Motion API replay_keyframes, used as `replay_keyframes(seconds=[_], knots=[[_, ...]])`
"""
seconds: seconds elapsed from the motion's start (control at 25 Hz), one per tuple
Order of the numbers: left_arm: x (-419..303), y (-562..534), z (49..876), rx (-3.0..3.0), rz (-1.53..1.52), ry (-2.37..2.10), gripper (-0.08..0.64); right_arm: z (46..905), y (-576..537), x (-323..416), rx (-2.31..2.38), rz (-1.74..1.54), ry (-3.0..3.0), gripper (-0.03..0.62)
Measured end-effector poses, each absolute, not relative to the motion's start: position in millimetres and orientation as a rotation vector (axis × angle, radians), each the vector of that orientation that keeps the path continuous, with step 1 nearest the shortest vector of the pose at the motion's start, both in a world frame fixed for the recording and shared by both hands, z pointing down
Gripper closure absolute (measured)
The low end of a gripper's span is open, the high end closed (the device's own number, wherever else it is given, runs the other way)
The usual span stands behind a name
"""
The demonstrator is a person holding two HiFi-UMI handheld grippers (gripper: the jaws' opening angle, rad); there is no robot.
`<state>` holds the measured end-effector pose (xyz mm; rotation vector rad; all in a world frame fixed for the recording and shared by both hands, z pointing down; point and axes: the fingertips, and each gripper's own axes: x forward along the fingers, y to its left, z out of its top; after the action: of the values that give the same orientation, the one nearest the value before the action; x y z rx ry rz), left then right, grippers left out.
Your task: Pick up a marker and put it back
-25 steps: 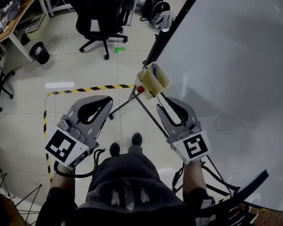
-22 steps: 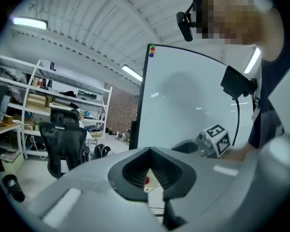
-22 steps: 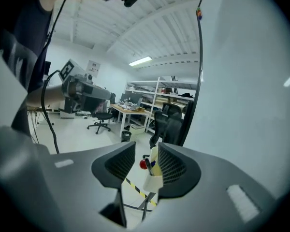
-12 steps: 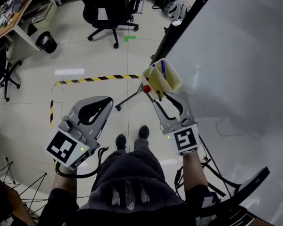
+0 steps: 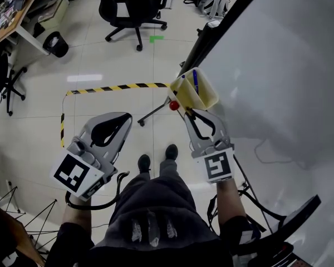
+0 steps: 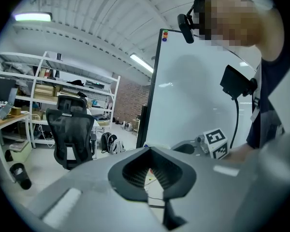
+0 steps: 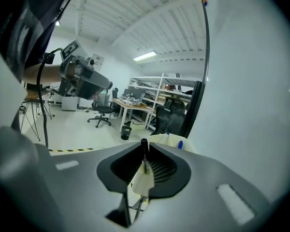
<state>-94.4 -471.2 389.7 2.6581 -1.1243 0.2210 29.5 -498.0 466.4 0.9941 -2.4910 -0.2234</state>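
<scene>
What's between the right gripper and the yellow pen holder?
A black marker, upright between the jaws of the right gripper, which have just been closing onto it; the right gripper view shows it.

Slim black marker (image 7: 143,159) upright in right tool (image 7: 145,146)

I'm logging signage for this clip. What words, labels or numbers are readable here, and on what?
No readable text anywhere.
Left cube, right cube: square black-and-white codes, no letters.
Chair label: too small to read.
Whiteboard: no writing shows.
</scene>
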Motion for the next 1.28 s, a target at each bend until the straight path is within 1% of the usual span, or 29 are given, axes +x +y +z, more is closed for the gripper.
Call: replay_keyframes(seconds=[0.32,0.56,0.8,1.04,1.28], knots=[[-96.1,-471.8,381.6,2.687,0.187,-1.122,0.554,442.3,-501.6,29.9,1.017,-0.276,-2.495,0.549],[-114.4,-459.5,366.8,2.707,0.13,-1.134,0.554,393.7,-496.2,22.4,1.076,-0.317,-2.538,0.549],[-130.3,-444.0,357.1,2.743,0.106,-1.148,0.554,332.4,-479.9,6.6,1.133,-0.448,-2.608,0.549],[-136.8,-433.6,314.2,2.853,0.047,-1.166,0.554,267.4,-446.9,-9.1,1.192,-0.529,-2.656,0.549],[-145.8,-415.8,283.9,2.919,-0.022,-1.177,0.554,250.5,-426.1,-18.2,1.177,-0.622,-2.614,0.549]])
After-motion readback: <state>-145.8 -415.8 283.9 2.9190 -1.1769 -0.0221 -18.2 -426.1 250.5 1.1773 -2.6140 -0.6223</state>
